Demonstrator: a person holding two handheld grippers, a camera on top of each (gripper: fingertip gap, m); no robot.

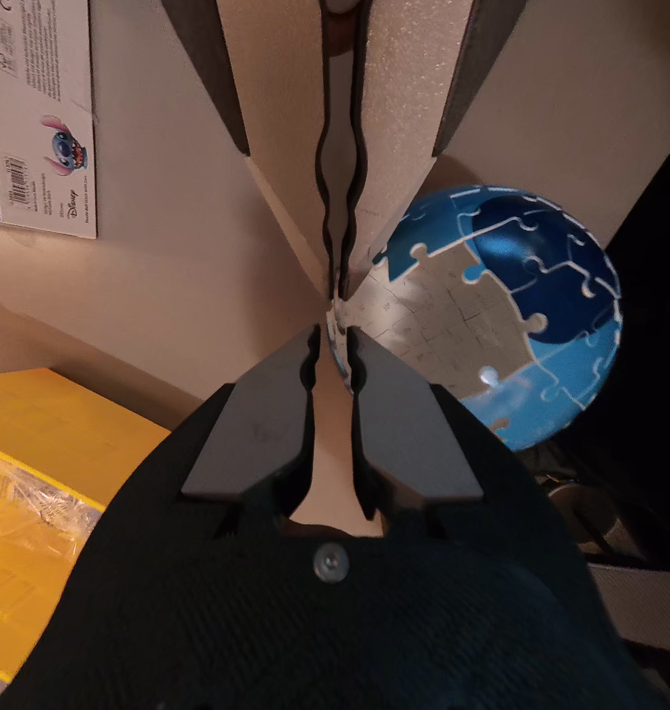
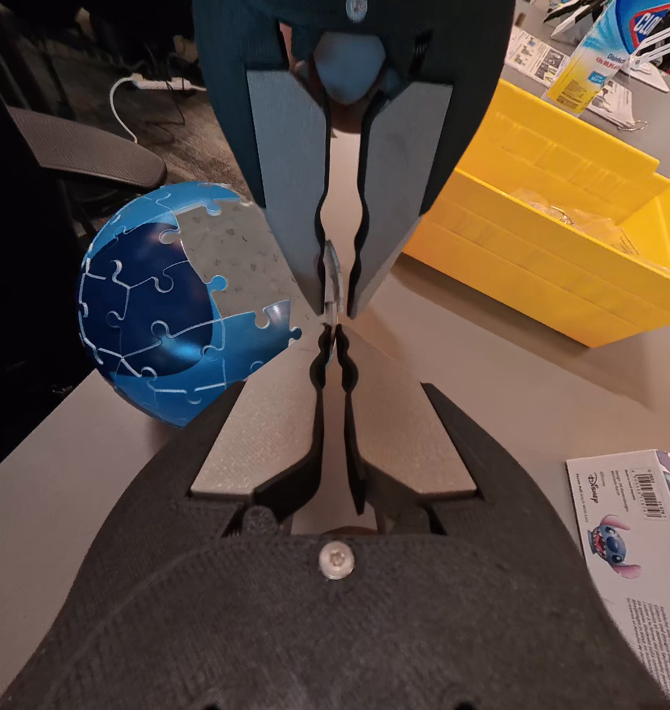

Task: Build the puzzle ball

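A: Where is the ball?

B: Off the desk, held between the two grippers; it is a part-built shell, blue outside, grey inside, and the open side shows the grey inner face.

A: Which way does the opening face?

B: In the left wrist view the ball sits right of the fingers, its open grey hollow turned towards the camera and leftwards, the dark blue patch to the far right; in the right wrist view it sits left of the fingers, hollow facing up and right; being round, it has no long axis that I can name.

A: And the left gripper?

B: Its fingers are nearly together, clamped on the thin rim of the ball at the shell's edge.

A: The right gripper?

B: It meets the left one tip to tip; its fingers are nearly closed on the same rim edge, though the view is blurred right at the tips; a thin sliver of shell shows between the opposite fingers.

A: What else is about?

B: A yellow bin on the desk beyond the grippers, with crumpled clear plastic inside; a white puzzle box lying flat near the right gripper; a wipes canister farther back; a chair beside the desk.
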